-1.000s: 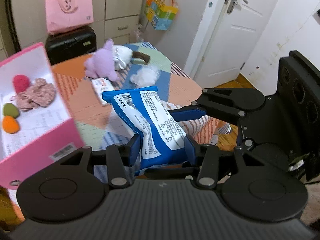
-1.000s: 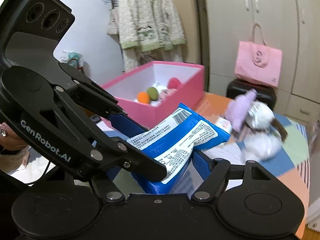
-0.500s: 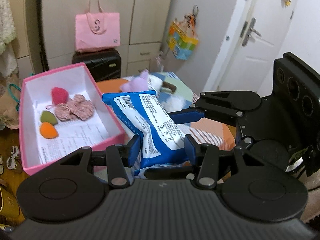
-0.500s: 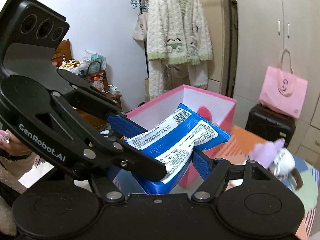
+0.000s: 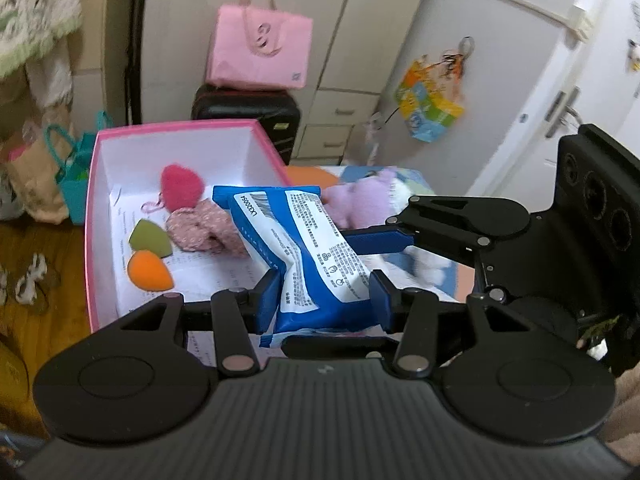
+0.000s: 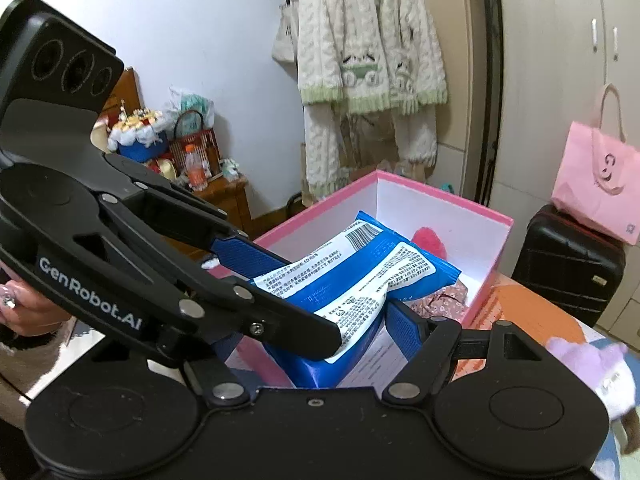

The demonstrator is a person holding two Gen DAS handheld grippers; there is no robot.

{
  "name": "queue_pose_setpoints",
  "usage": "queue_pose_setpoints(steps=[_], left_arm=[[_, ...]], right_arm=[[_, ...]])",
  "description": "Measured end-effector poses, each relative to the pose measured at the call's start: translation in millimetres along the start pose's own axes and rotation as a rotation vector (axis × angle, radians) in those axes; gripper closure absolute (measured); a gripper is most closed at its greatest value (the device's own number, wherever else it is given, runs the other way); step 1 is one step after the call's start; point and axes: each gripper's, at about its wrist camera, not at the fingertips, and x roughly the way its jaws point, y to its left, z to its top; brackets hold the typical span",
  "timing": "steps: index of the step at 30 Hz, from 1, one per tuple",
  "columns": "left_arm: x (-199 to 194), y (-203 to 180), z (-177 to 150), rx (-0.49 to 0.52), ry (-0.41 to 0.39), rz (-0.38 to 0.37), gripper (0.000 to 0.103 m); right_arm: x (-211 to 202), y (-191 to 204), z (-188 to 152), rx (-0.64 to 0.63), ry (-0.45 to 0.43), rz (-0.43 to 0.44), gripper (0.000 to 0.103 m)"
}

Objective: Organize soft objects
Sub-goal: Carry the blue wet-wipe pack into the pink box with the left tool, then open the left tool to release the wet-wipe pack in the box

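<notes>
Blue packet (image 5: 316, 256): glossy plastic film, creasing. Pink box (image 5: 176, 132): matt card, smooth white lining showing. Red pompom (image 5: 180, 186): fuzzy. Left gripper (image 5: 326, 300): matt black plastic, ribbed blue pads.

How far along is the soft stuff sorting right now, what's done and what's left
Done: the pink box already holds a red pom, green sponge, orange sponge and floral fabric piece. In hand: the blue pack, gripped by the left gripper and right gripper together over the box. Left: the purple plush and the white fluffy items beside it.
</notes>
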Motion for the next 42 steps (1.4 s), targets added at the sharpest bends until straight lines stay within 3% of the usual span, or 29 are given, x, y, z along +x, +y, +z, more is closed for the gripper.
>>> queue_pose_setpoints(steps=[13,23,28,42], left_arm=[[61.4,58.3,8.5,-0.131,0.055,-0.044,0.057],[84.9,74.6,5.4,-0.152,0.084,-0.045,0.055],[71.5,67.3,4.8,-0.082,0.052,0.007,0.042],[7.9,24.0,2.2,0.058,-0.020,0.075,0.034]], right_arm=[[59.9,-39.9,4.1,0.017,0.144,0.031,0.024],[79.2,-27.8,4.9,-0.150,0.214,-0.073,0.022],[70.6,-28.9,5.5,-0.145,0.211,-0.083,0.021],[1.1,-17.5,-0.3,-0.137,0.123,-0.116,0.021]])
